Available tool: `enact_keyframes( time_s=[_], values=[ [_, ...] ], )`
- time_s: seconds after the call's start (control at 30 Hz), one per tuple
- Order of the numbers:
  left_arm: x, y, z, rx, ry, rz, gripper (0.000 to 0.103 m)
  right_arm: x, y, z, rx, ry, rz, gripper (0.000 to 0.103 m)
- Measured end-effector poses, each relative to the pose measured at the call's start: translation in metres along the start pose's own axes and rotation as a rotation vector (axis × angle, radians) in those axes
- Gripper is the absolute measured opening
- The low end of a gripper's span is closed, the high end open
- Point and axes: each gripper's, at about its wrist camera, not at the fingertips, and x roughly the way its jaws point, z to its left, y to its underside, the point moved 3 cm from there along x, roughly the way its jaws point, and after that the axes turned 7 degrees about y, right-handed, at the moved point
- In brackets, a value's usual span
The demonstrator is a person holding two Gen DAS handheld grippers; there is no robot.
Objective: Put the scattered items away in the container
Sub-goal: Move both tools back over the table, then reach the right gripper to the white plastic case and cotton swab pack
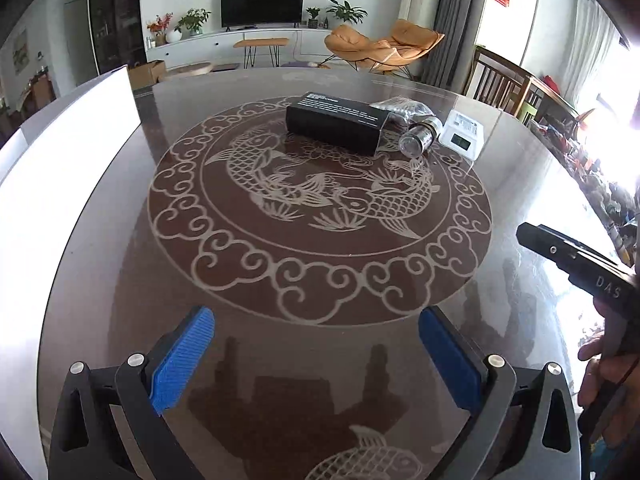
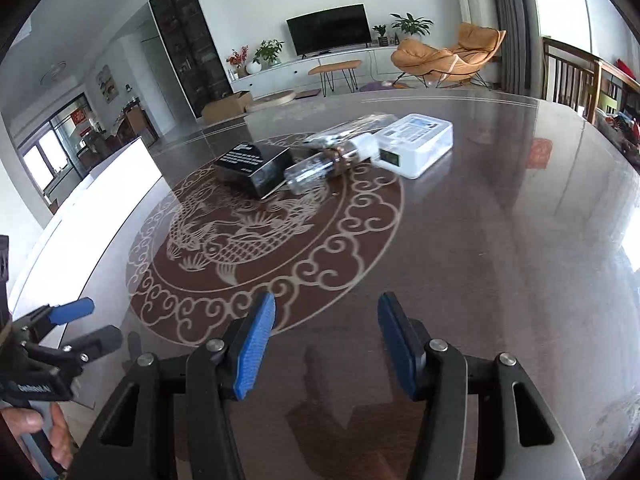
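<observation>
Far across the table lies a cluster of items. A black box (image 1: pixel 336 124) (image 2: pixel 254 168) lies on its side, with a clear jar (image 1: pixel 420 138) (image 2: pixel 320 168) lying against it. A crinkled clear bag (image 1: pixel 404 106) (image 2: pixel 356 124) sits behind, and a white box (image 1: pixel 462 134) (image 2: pixel 416 144) to the right. The white container's wall (image 1: pixel 60 168) (image 2: pixel 100 200) runs along the left edge. My left gripper (image 1: pixel 316 316) (image 2: pixel 100 320) hangs wide open and empty over the near table. My right gripper (image 2: pixel 327 300) is open and empty too, well short of the items.
The glass table (image 1: pixel 320 240) carries a round fish-and-cloud pattern and reflects both grippers. A hand (image 1: pixel 604 364) holds the right gripper's body at the right edge. Wooden chairs (image 1: pixel 504 80) stand beyond the far right rim. A living room lies behind.
</observation>
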Motion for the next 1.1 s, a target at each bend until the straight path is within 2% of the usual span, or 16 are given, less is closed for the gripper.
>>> enact_keyframes(
  time_s=[0.17, 0.27, 0.37, 0.47, 0.57, 0.63, 0.7, 0.8, 0.9, 1.0, 1.1],
  values=[
    [0.018, -0.009, -0.005, 0.025, -0.057, -0.015, 0.103, 0.009, -0.010, -0.031, 0.059, 0.032, 0.008, 0.055],
    [0.019, -0.009, 0.003, -0.002, -0.033, 0.001, 0.103, 0.023, -0.023, -0.051, 0.128, 0.041, 0.018, 0.055],
    [0.027, -0.009, 0.009, -0.037, -0.023, 0.036, 0.103, 0.038, -0.066, -0.071, 0.192, 0.064, -0.010, 0.055],
    [0.031, -0.009, 0.004, -0.007, -0.059, 0.054, 0.103, 0.063, -0.127, -0.090, 0.251, 0.104, -0.034, 0.055],
    [0.033, -0.009, 0.003, 0.005, -0.060, 0.057, 0.103, 0.096, -0.179, -0.100, 0.288, 0.131, 0.002, 0.055],
    [0.033, -0.009, 0.004, 0.002, -0.054, 0.054, 0.103, 0.116, -0.198, -0.099, 0.311, 0.100, 0.021, 0.055],
    [0.032, -0.009, 0.005, -0.003, -0.048, 0.051, 0.103, 0.140, -0.206, -0.091, 0.306, 0.040, 0.084, 0.055],
    [0.033, -0.009, 0.005, -0.002, -0.049, 0.051, 0.103, 0.161, -0.203, -0.063, 0.175, 0.030, 0.142, 0.055],
    [0.033, -0.009, 0.004, -0.001, -0.053, 0.053, 0.103, 0.168, -0.183, -0.034, 0.016, 0.020, 0.208, 0.055],
    [0.033, -0.009, 0.004, 0.001, -0.054, 0.054, 0.103, 0.153, -0.155, -0.008, -0.135, -0.028, 0.274, 0.057],
    [0.033, -0.010, 0.004, -0.002, -0.054, 0.052, 0.103, 0.129, -0.125, 0.013, -0.326, -0.112, 0.414, 0.056]
  ],
)
